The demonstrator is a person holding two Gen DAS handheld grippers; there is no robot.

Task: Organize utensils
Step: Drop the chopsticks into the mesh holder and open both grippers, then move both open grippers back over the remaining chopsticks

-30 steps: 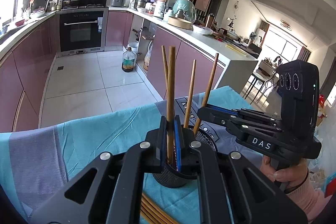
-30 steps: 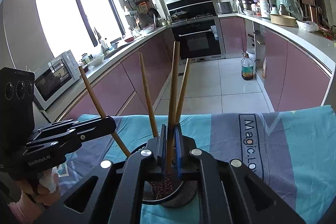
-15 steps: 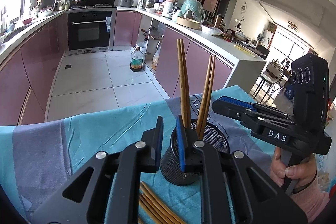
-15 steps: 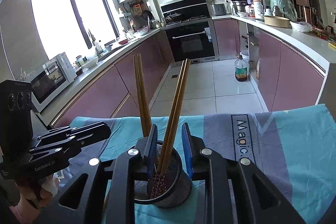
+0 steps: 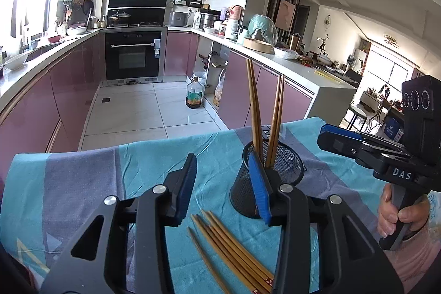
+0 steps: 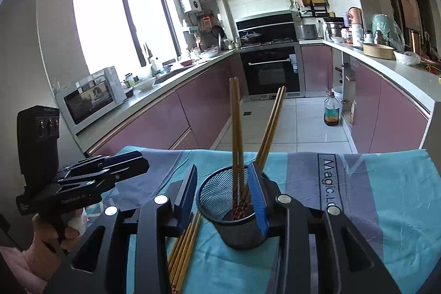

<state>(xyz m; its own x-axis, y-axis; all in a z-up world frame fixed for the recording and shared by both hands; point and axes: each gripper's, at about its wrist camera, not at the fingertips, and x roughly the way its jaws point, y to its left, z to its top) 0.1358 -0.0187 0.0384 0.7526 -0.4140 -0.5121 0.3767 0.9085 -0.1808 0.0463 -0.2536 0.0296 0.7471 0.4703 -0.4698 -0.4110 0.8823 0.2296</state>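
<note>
Both grippers, left gripper (image 5: 224,183) and right gripper (image 6: 224,189), now spread wide; released chopsticks (image 5: 266,112) stand in mesh cup (image 5: 286,170).

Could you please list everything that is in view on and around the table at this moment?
Mesh holder: one, black, standing on the tablecloth.
Chopsticks in holder: four, brown, upright in two leaning pairs.
Loose chopsticks: about six, brown, lying on the cloth beside the holder, nearer the cameras.
Tablecloth: one, turquoise and grey, covering the table.
Oven: one, black, built in at the far end of the kitchen.
Oil bottle: one, clear with dark contents, on the floor tiles.
Microwave: one, white, on the counter under the window.
Left gripper: black with blue pads, open, above the loose chopsticks.
Right gripper: black with blue pads, open, over the holder.
</note>
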